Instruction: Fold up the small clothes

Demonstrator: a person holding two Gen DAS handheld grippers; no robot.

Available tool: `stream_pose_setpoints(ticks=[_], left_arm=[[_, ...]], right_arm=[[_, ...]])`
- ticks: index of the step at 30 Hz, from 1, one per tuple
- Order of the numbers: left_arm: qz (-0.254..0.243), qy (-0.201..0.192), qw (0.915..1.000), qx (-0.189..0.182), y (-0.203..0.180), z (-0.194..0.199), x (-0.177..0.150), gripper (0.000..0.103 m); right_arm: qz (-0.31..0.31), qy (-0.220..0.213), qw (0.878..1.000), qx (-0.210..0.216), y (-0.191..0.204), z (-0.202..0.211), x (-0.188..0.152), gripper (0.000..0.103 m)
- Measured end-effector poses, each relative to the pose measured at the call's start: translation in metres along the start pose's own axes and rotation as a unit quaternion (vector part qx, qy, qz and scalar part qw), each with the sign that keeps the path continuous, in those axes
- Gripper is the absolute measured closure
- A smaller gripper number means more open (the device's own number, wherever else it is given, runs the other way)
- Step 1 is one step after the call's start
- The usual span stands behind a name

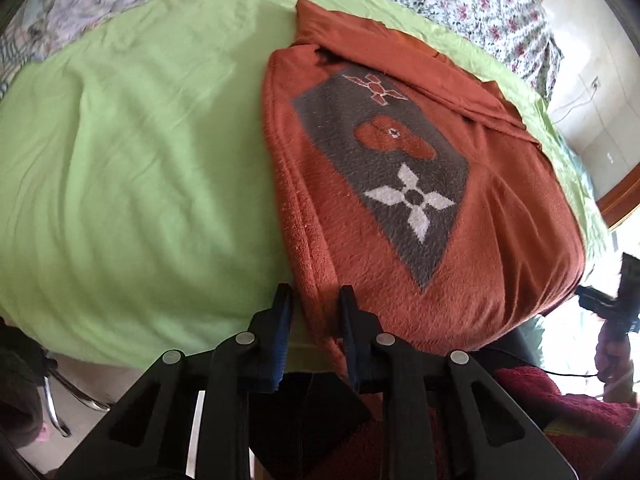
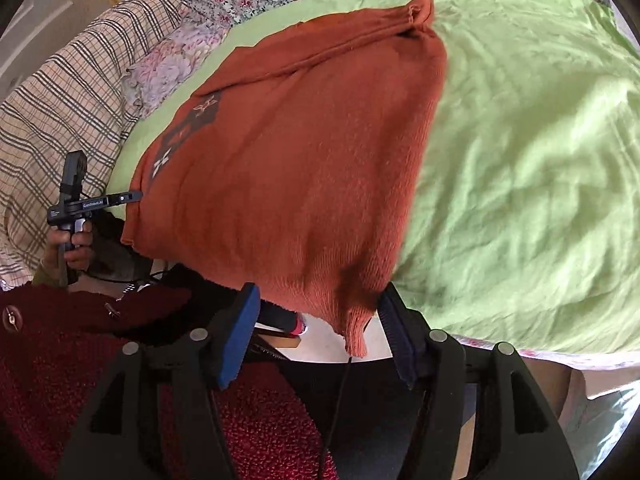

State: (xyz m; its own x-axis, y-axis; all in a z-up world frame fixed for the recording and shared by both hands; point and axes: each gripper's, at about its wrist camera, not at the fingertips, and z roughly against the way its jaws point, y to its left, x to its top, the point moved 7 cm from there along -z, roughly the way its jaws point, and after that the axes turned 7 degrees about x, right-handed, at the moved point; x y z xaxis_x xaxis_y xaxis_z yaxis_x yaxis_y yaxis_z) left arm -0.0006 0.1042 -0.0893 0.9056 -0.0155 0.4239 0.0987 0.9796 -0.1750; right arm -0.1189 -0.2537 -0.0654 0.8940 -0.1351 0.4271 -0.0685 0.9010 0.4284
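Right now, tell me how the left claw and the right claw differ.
The left claw is nearly closed on the sweater's near edge; the right claw stands wide with only a hem corner hanging between its fingers, not pinched. The left grips the side with the grey patch; the right is at the plain side. Both point down at the same sweater on the green sheet.

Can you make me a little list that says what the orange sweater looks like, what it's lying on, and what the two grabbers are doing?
garment: orange sweater, partly folded, with a grey patch showing a white flower shape
lying on: green sheet over a flowery bedspread
left gripper: fingers around the sweater's near edge, fabric between them
right gripper: fingers apart, the sweater's near hem between them, not pinched
person: a hand holds the left gripper's handle
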Motion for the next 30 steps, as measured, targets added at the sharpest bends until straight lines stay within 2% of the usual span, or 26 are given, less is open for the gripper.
stream_pose_setpoints(ticks=[1,3,5,7,10,11,12,13,14,15,18,23,26,30], left_arm=[[0.003,0.004,0.9999,-0.009,0.001,0.0,-0.002,0.072],[0.008,0.012,0.9994,-0.033,-0.005,-0.002,-0.005,0.047],[-0.001,0.016,0.9988,-0.047,-0.016,-0.004,-0.006,0.035],[-0.019,0.019,0.9991,-0.032,-0.023,-0.01,-0.007,0.034],[-0.054,0.012,0.9984,-0.012,-0.028,-0.014,-0.008,0.038],[-0.067,0.009,0.9977,-0.005,-0.028,-0.013,-0.009,0.046],[-0.076,0.008,0.9971,0.001,-0.029,-0.012,-0.01,0.064],[-0.085,0.006,0.9964,0.004,-0.028,-0.01,-0.011,0.074],[-0.086,0.007,0.9962,-0.005,-0.025,-0.008,-0.012,0.089],[-0.085,0.003,0.9963,-0.012,-0.022,-0.004,-0.014,0.093],[-0.084,-0.025,0.9956,-0.033,-0.02,0.012,-0.013,0.096],[-0.05,-0.094,0.9897,-0.096,-0.023,0.045,-0.001,0.097],[-0.016,-0.123,0.9843,-0.126,-0.018,0.058,0.013,0.097],[0.019,-0.163,0.9753,-0.149,-0.019,0.069,0.046,0.097]], right_arm=[[-0.005,-0.002,1.0,0.005,-0.004,-0.001,0.0,0.041],[-0.019,-0.008,1.0,0.013,-0.013,-0.004,0.0,0.041],[-0.021,-0.01,0.999,0.029,-0.013,-0.008,0.0,0.041],[-0.01,-0.011,0.999,0.045,-0.01,-0.012,0.0,0.042],[0.006,-0.01,0.999,0.051,-0.005,-0.019,0.001,0.049],[0.008,-0.009,0.999,0.051,-0.005,-0.021,0.002,0.055],[0.01,-0.01,0.999,0.049,-0.004,-0.022,0.001,0.071],[0.013,-0.011,0.999,0.044,-0.005,-0.023,0.001,0.082],[0.016,-0.013,0.999,0.044,-0.004,-0.022,0.001,0.091],[0.02,-0.018,0.998,0.05,-0.002,-0.02,0.002,0.091],[0.037,-0.032,0.994,0.099,0.018,-0.009,0.005,0.094],[0.023,-0.106,0.981,0.164,0.035,0.029,0.027,0.095],[-0.004,-0.159,0.969,0.191,0.03,0.052,0.043,0.095],[-0.037,-0.215,0.955,0.2,0.017,0.071,0.067,0.095]])
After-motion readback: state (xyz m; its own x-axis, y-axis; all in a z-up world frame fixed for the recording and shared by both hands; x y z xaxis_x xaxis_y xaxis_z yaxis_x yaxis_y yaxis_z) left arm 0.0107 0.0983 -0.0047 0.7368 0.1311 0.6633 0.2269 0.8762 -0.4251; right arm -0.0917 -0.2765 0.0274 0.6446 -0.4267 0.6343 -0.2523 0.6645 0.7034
